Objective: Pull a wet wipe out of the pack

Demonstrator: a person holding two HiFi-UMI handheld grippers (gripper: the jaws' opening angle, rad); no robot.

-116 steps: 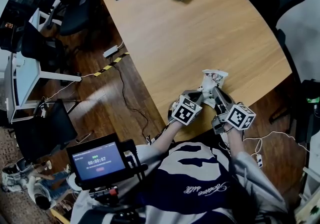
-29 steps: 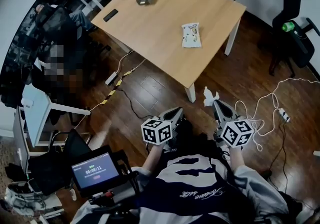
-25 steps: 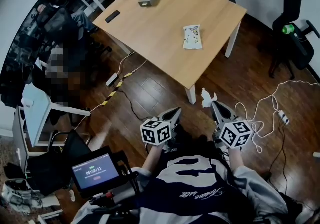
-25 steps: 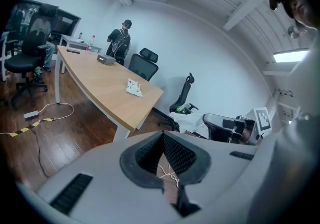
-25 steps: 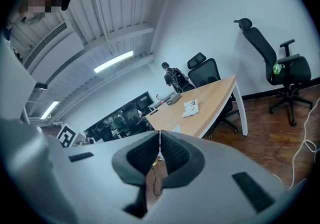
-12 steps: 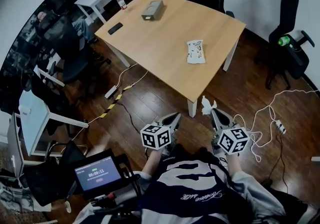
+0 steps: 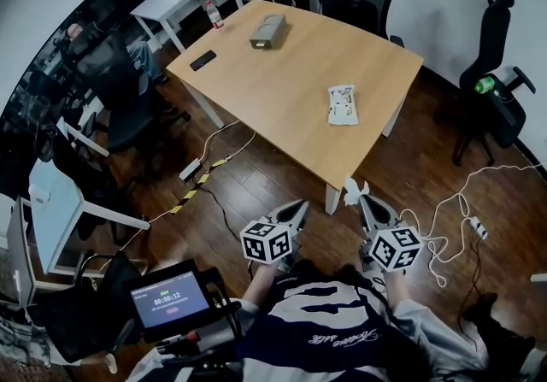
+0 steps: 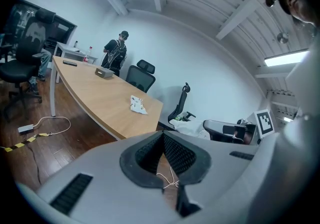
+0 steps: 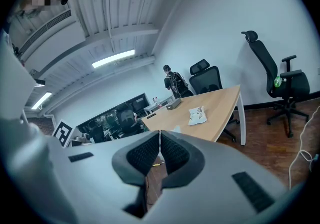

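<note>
The wet wipe [image 7: 351,191] is clear of the pack [image 7: 343,104], which lies on the table [image 7: 282,81] above centre. Your right gripper [image 7: 361,198], lower right, is clamped on the wipe. Your left gripper [image 7: 297,206] has its jaws together, empty. The pull looks done, so next find somewhere to set the wipe down.

You have the pack [image 7: 343,105] on the table [image 7: 273,107], centre right; box [image 7: 267,31] and phone [image 7: 202,60] upper left; lower centre, left gripper [image 7: 300,204] beside right gripper [image 7: 361,199], wipe [image 7: 350,191] at its tip
</note>
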